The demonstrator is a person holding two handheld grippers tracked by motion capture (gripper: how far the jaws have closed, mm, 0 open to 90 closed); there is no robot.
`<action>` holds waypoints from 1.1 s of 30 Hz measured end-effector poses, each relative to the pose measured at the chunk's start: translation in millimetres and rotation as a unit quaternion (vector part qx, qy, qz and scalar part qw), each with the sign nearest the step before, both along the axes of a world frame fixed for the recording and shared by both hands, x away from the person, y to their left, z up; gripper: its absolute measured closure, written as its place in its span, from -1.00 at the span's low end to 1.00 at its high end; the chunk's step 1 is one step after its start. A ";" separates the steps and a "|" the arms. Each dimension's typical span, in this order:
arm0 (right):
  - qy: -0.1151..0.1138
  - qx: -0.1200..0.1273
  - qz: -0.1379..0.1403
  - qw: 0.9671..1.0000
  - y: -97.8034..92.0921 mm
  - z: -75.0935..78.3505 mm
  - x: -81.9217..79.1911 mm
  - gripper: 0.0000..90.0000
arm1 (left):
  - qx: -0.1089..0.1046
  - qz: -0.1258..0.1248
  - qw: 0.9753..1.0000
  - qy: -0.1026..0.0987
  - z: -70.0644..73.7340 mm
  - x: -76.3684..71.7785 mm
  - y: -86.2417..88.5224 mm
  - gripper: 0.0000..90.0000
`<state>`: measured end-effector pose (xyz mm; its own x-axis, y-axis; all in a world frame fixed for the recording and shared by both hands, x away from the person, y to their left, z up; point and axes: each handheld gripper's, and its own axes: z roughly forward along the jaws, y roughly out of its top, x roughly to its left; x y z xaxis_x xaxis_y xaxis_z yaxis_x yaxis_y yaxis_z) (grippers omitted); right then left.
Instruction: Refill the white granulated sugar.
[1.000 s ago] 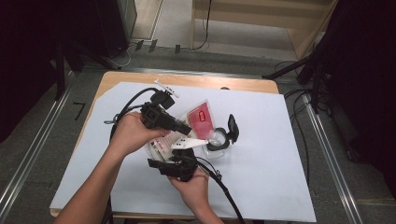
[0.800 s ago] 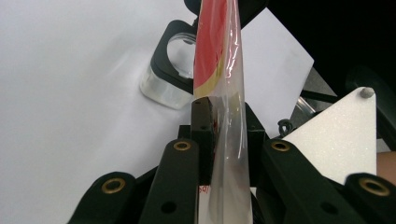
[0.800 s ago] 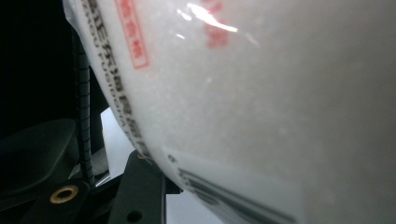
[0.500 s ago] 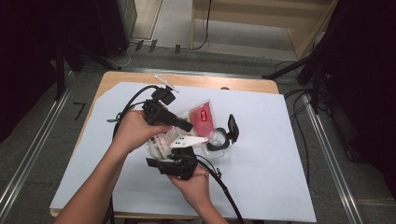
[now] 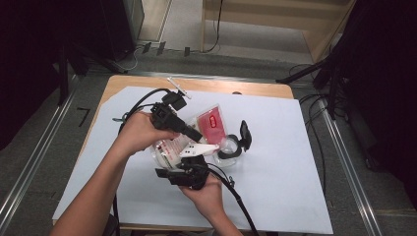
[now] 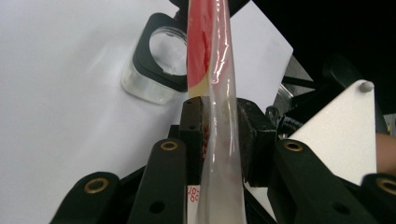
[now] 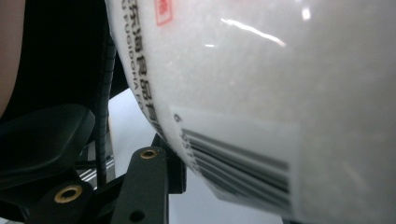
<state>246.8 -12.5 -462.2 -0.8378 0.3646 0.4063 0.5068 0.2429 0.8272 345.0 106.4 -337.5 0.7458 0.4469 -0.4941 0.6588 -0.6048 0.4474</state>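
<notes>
Step in hand, by judgement: the bag of white granules (image 5: pixel 172 146) is held up at mid-table beside the open glass jar (image 5: pixel 230 145), likely for pouring; next move calls for tilting its mouth over the jar. The left gripper (image 6: pixel 219 121) is clamped on the bag's edge. The right gripper (image 5: pixel 189 169) sits under the bag, which presses against its camera; whether it grips cannot be told.

a lab: dark curtains (image 5: pixel 388 73), floor rails (image 5: pixel 37 157), cables (image 5: pixel 314 123).
</notes>
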 end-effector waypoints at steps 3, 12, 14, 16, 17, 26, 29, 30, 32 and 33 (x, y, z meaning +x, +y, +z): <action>-0.003 -0.004 0.006 1.000 -0.1 -0.6 0.0 0.44 | 0.015 -0.013 1.000 0.003 0.5 1.5 -0.5 0.65; -0.003 -0.001 0.017 1.000 -1.7 0.6 -0.3 0.44 | 0.023 -0.057 0.998 -0.006 1.8 5.6 0.0 0.63; -0.003 0.003 0.019 1.000 -3.3 1.8 -0.4 0.44 | 0.023 -0.075 0.997 -0.016 0.8 5.4 -1.1 0.63; -0.001 0.008 0.020 1.000 -3.8 2.8 -0.2 0.44 | 0.021 -0.083 0.996 -0.026 -0.5 3.9 -3.1 0.61; -0.002 0.011 0.020 1.000 -4.2 3.3 0.0 0.44 | 0.022 -0.083 0.996 -0.024 -1.9 3.7 -4.6 0.61; 0.002 0.007 0.006 1.000 -4.8 6.3 0.2 0.41 | 0.013 -0.020 1.000 0.014 -7.8 8.5 -5.8 0.72; 0.001 0.001 -0.004 1.000 -2.8 7.0 0.1 0.36 | 0.017 0.006 1.000 0.012 -6.4 6.6 -7.3 0.75; 0.000 0.002 -0.007 1.000 -2.0 7.3 -0.1 0.35 | 0.018 0.014 1.000 0.013 -6.2 6.8 -7.5 0.76; -0.009 -0.010 -0.023 1.000 0.7 9.2 -1.8 0.29 | 0.020 0.033 0.999 0.018 -5.9 7.9 -8.7 0.78; -0.008 -0.012 -0.029 0.999 1.6 9.6 -2.1 0.27 | 0.023 0.037 0.999 0.019 -5.7 8.4 -9.4 0.78</action>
<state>244.7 -10.9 -452.6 -0.8211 0.4220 0.3843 0.5080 0.2335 0.8291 353.4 97.0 -343.2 0.6904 0.5238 -0.4990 0.7191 -0.5727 0.3937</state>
